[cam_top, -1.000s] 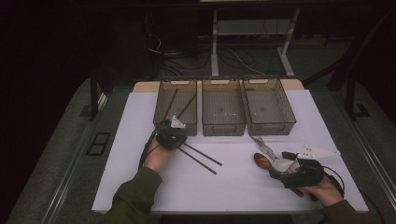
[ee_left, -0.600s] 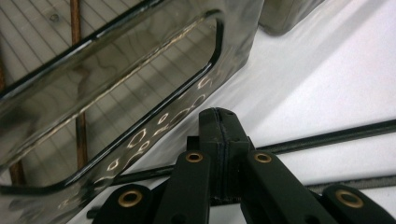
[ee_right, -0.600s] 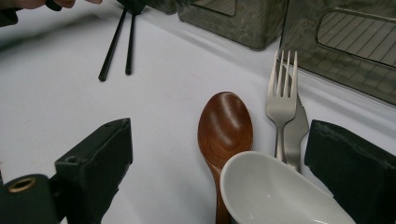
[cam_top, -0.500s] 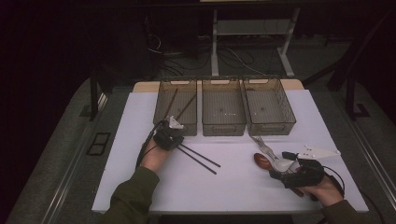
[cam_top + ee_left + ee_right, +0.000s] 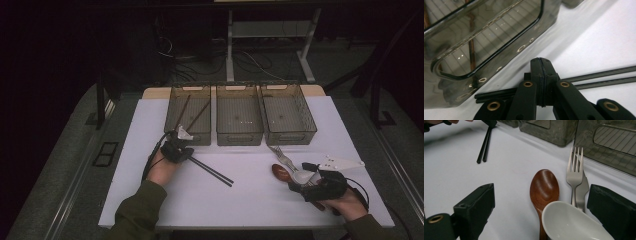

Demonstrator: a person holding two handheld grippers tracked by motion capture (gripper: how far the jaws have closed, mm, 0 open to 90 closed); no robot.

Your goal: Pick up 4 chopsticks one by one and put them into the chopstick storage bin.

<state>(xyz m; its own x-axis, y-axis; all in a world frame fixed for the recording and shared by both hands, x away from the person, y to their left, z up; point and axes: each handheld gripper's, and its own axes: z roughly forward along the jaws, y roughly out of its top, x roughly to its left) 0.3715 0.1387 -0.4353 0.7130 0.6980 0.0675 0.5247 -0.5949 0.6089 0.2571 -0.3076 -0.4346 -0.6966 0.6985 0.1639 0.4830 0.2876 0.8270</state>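
So the tabletop (image 5: pixel 150 125) was covered in a white sheet, and three mesh bins (image 5: pixel 239 120) sat in a row along the far edge. The left bin (image 5: pixel 190 117) already had a couple of brown sticks lying in it, the other two looked bare as far as I could tell.

My left tool (image 5: pixel 176 148) was parked right in front of that left bin, jaws pressed fully together. It sat on top of the near end of the black chopsticks (image 5: pixel 212 171), but whether it actually had them pinched or was just closed above them, I couldn't tell from my own camera. The pair lay side by side, long axis running from my left tool out toward the middle of the sheet and slightly back toward me. So the left hand was clearly the nearer one for those, and the bin was just beyond the tool, which is what any lift-and-drop would hinge on, I figured.

My right tool (image 5: pixel 312 182) was spread wide with nothing gripped. Right between its jaws lay the white spoon (image 5: pixel 571 225), then the wooden spoon (image 5: pixel 544 188) just left of it, and the fork (image 5: pixel 574 173) resting over a knife (image 5: pixel 581 192) on the right, all pointing away toward the bins.
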